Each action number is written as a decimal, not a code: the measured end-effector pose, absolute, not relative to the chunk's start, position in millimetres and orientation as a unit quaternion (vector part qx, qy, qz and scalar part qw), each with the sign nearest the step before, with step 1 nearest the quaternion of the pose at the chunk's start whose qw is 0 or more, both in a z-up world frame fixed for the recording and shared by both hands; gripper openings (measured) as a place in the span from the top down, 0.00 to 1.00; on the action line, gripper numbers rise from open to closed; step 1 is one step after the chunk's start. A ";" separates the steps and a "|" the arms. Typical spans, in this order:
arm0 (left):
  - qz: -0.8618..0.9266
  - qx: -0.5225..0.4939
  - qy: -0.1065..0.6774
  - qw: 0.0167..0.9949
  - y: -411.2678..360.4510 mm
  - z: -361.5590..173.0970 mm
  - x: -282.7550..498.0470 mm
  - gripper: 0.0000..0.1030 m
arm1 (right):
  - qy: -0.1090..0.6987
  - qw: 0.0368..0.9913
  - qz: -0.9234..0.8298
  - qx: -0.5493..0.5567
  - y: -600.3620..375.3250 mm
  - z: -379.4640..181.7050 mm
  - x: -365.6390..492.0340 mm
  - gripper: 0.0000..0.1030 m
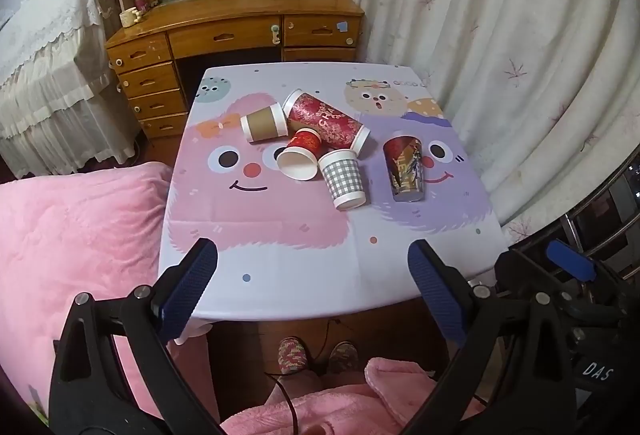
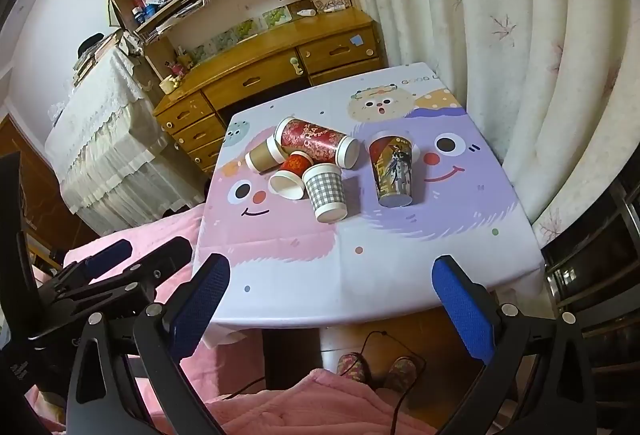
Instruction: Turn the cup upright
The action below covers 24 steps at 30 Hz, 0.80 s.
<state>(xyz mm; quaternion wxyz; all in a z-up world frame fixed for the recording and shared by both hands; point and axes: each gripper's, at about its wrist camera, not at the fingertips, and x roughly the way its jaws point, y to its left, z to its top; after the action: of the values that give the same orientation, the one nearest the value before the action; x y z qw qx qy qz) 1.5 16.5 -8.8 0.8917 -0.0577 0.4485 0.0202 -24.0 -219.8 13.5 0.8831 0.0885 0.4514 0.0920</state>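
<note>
Several paper cups lie on a small table with a cartoon cloth (image 1: 280, 267) (image 2: 360, 275). A grey checked cup (image 1: 343, 177) (image 2: 326, 191), a small red cup (image 1: 301, 155) (image 2: 290, 173), a brown cup (image 1: 265, 123) (image 2: 264, 155) and a tall red patterned cup (image 1: 326, 121) (image 2: 316, 143) lie on their sides in a heap. A dark printed cup (image 1: 404, 165) (image 2: 393, 171) stands apart to the right, narrow base down. My left gripper (image 1: 314, 277) is open and empty over the near table edge. My right gripper (image 2: 330, 293) is open and empty there too.
A wooden desk with drawers (image 1: 240, 31) (image 2: 260, 75) stands behind the table. A white curtain (image 1: 500, 35) (image 2: 500, 15) hangs at the right. A pink blanket (image 1: 72, 235) lies at the left. Slippered feet (image 1: 316, 355) are under the table.
</note>
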 end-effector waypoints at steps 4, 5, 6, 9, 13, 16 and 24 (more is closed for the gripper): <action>0.021 -0.058 0.452 0.890 21.6 -11.2 3.5 0.08 | 0.457 0.881 0.092 0.084 -211.8 14.4 -16.9 0.00; 0.021 -0.059 0.452 0.890 23.9 -11.5 3.8 0.08 | 0.457 0.880 0.093 0.085 -214.0 14.9 -16.2 0.00; 0.021 -0.058 0.452 0.890 22.4 -11.6 4.4 0.08 | 0.457 0.881 0.092 0.084 -212.8 14.5 -15.9 0.00; 0.019 -0.057 0.452 0.890 24.9 -12.2 5.8 0.08 | 0.455 0.882 0.093 0.084 -207.4 13.4 -14.4 0.00; 0.014 -0.055 0.450 0.891 35.9 -12.2 8.8 0.08 | 0.445 0.886 0.091 0.093 -199.5 14.0 -12.1 0.00; 0.009 -0.053 0.449 0.892 43.6 -13.3 11.5 0.08 | 0.444 0.887 0.083 0.096 -190.9 13.0 -11.0 0.00; -0.022 -0.064 0.449 0.891 59.1 -17.2 16.7 0.08 | 0.431 0.896 0.050 0.092 -180.0 8.9 -22.0 0.00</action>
<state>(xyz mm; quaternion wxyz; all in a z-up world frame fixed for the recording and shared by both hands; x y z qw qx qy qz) 16.7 59.1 -17.2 0.8909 -0.0644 0.4491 -0.0220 -22.0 -180.0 8.9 0.8963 0.0919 0.4310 0.0502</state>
